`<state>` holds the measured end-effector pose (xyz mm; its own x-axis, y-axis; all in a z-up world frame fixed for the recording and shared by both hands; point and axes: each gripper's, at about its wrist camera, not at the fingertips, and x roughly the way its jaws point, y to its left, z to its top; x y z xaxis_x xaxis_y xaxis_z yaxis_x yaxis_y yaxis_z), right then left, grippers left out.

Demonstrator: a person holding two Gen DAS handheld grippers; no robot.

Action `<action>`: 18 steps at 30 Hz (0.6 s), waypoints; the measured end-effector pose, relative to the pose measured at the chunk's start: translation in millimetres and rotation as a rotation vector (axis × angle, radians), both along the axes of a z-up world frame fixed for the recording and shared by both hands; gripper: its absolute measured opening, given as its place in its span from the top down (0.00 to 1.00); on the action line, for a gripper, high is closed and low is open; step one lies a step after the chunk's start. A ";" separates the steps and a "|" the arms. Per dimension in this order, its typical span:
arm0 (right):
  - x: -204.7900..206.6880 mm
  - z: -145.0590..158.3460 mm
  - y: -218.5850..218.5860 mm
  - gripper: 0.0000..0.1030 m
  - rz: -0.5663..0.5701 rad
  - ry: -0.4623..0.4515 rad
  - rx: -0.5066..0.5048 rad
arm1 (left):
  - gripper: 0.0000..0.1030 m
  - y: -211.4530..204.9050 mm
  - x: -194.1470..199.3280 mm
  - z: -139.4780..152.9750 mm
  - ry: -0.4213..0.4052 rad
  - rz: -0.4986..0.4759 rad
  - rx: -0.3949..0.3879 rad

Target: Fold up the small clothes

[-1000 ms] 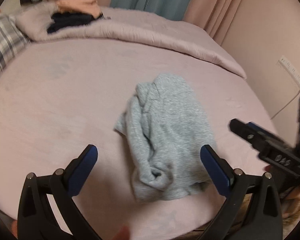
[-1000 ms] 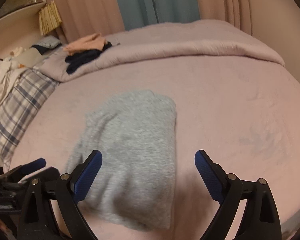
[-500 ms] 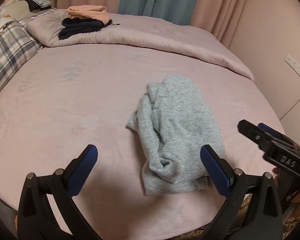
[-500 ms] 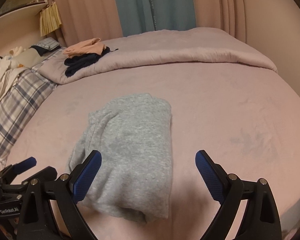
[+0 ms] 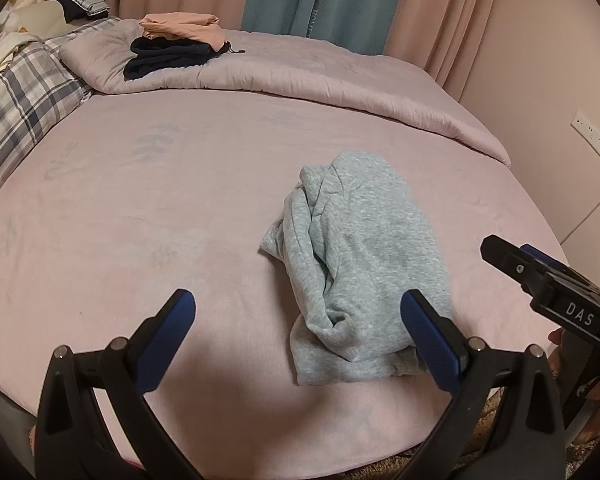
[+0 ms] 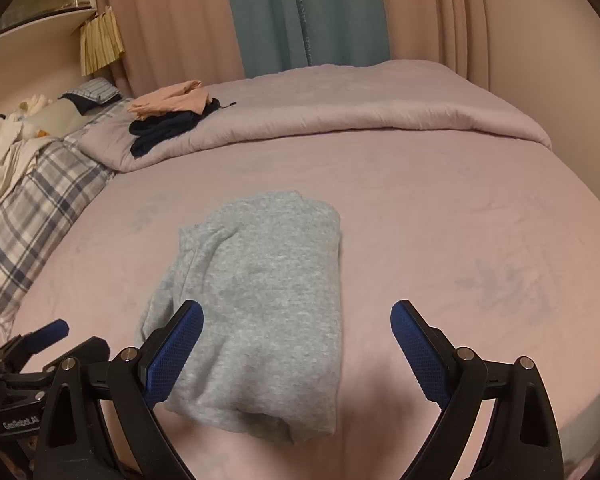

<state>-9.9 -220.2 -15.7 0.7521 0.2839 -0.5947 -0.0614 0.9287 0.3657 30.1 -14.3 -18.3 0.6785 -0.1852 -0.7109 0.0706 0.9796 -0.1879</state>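
Left wrist view: grey garment lies at 1 o'clock on the pink bed, bunched along its 9 o'clock edge.
Right wrist view: same garment at 11 o'clock, smooth on top.
Left gripper: jaws apart, empty, near the garment's near end.
Right gripper: jaws apart, empty, hovering above the near end.
Long axis: runs 6 to 12 o'clock, near end towards the grippers, far end towards the quilt.
Step, judged: fold looks nearly complete; tuck the loose 9 o'clock layers under and press flat.
Other: folded pile on the quilt at 11 o'clock.
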 end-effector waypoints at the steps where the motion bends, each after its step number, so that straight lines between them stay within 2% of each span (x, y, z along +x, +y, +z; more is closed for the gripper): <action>1: -0.1 0.0 0.1 0.09 0.000 0.002 0.000 | 0.01 0.3 -0.2 -0.2 0.000 0.000 -0.001; 18: -1.0 -1.3 5.9 0.09 0.011 0.017 -0.005 | 0.01 7.0 -5.2 1.6 -0.012 0.008 -0.025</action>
<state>-10.9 -214.2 -17.0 0.7386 0.2890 -0.6091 -0.0656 0.9300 0.3617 24.9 -7.4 -16.7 0.6888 -0.1972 -0.6977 0.0648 0.9752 -0.2116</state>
